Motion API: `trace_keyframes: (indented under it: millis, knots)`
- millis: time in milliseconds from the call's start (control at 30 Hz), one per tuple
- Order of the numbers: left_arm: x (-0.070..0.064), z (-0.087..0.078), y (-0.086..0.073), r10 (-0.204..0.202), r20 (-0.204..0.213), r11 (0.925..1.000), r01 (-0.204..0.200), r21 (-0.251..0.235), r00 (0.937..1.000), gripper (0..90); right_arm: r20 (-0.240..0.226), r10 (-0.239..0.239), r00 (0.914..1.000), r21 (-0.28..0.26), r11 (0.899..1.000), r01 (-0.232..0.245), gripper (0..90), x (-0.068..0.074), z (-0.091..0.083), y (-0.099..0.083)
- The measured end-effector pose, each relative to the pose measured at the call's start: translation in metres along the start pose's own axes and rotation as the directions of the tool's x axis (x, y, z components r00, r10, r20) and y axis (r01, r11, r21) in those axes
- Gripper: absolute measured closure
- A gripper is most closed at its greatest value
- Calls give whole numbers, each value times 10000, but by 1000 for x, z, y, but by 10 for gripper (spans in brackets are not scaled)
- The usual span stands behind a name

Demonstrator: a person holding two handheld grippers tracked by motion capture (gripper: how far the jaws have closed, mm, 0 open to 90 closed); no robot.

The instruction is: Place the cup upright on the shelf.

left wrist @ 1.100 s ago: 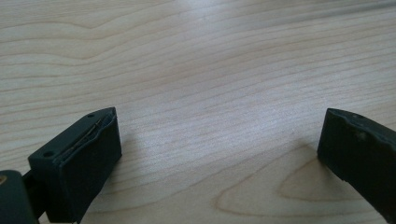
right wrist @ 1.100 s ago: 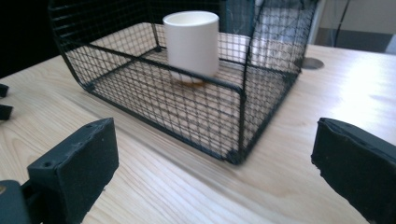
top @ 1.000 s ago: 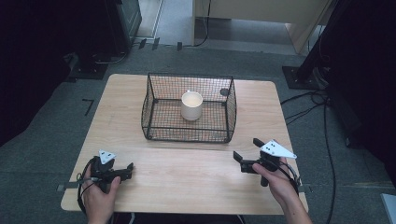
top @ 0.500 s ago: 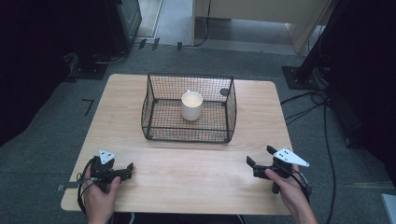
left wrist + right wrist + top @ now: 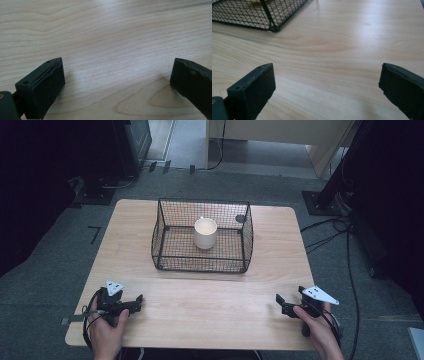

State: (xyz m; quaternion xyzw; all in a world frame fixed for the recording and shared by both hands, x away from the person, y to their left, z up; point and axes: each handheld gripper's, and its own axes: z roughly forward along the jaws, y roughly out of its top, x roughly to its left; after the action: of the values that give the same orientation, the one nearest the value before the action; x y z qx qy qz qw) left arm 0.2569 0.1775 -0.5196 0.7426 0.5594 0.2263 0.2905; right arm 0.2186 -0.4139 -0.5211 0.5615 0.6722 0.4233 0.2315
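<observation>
Resting low at the near edge of the wooden table (image 5: 150, 227), both grippers lie with their jaws spread wide and nothing between them. The left gripper (image 5: 134, 303) sits close to the near left corner, held by the person's left hand (image 5: 106, 332), and points toward the middle of the table. Its own view shows the two black jaws well apart, close above bare wood grain. The right gripper (image 5: 281, 303) sits close to the near right corner in the right hand (image 5: 317, 330), with its grey plate on top, and it points left and slightly away from the person. In the right gripper view the jaws are equally wide apart over bare wood, and a corner of the basket (image 5: 269, 23) shows at the top left, well apart from the jaw tips.

The black wire basket (image 5: 165, 235) stands in the middle of the far half of the table, closer to the far edge than to the near one. Inside it a white cup (image 5: 205, 233) stands upright, about at the centre of the basket floor. Both grippers are well apart from the basket and from each other.
</observation>
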Motion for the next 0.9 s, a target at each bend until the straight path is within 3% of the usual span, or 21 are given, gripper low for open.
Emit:
trace_keyframes:
  millis: [200, 367, 400, 500, 600, 900]
  knots:
    - [0, 0, 0, -3, 1, 10000, 3, -2, 10000, 0, 274, 403, 9988, 406, 9983, -414, 6, -10, -6, -4]
    - [0, 0, 0, 2, 0, 10000, -2, 2, 10000, 0, 653, -194, 9977, 1008, 9948, 128, 6, -8, -6, -5]
    - [0, 0, 0, 1, 0, 10000, -1, 3, 10000, 0, 747, -532, 9958, 1338, 9901, 429, 6, -6, -6, -6]
    - [0, 0, 0, 0, 1, 10000, 0, 3, 10000, 0, 820, -584, 9949, 1399, 9891, 465, 6, -6, -5, -6]
    - [0, 0, 0, 4, -1, 10000, -4, 1, 10000, 0, 1068, -908, 9901, 2023, 9770, 678, 2, -5, -3, -8]
    - [0, 0, 0, -1, 1, 10000, 1, 1, 10000, 0, 1024, -975, 9900, 2057, 9758, 748, 1, -4, -4, -9]
